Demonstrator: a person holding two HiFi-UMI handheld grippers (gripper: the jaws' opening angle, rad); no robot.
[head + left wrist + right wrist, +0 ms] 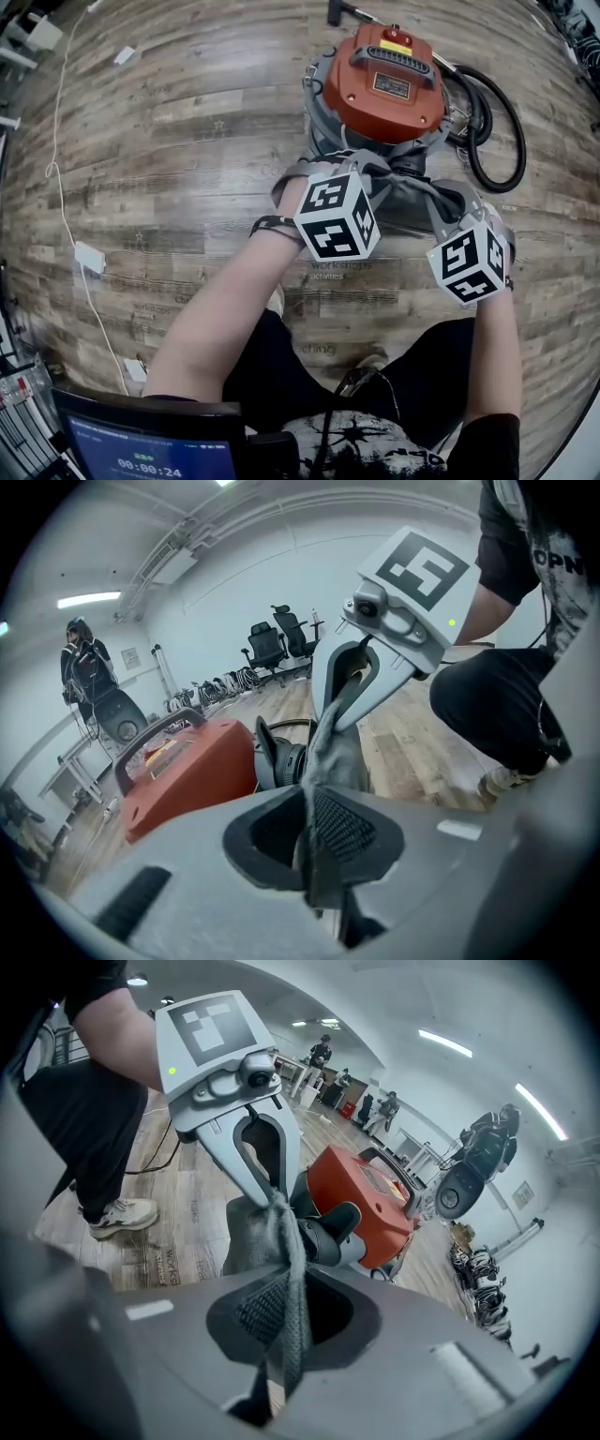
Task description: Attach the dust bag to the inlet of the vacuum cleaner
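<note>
The vacuum cleaner (389, 84) has an orange top on a grey drum and stands on the wood floor. Its dark round inlet (281, 761) (330, 1230) faces the person. The grey cloth dust bag (412, 192) is stretched between both grippers just in front of that inlet. My left gripper (354, 169) (314, 850) is shut on one edge of the bag (333, 752). My right gripper (452, 212) (281, 1340) is shut on the other edge (272, 1232). Each gripper view shows the other gripper's jaws (330, 716) (270, 1188) pinching the cloth. The bag's opening is hidden in the folds.
A black hose (495, 122) coils on the floor right of the vacuum. At the left lie a white cable and a power box (89, 255). A laptop screen (150, 450) shows at the bottom left. Office chairs (281, 635) and people stand far back.
</note>
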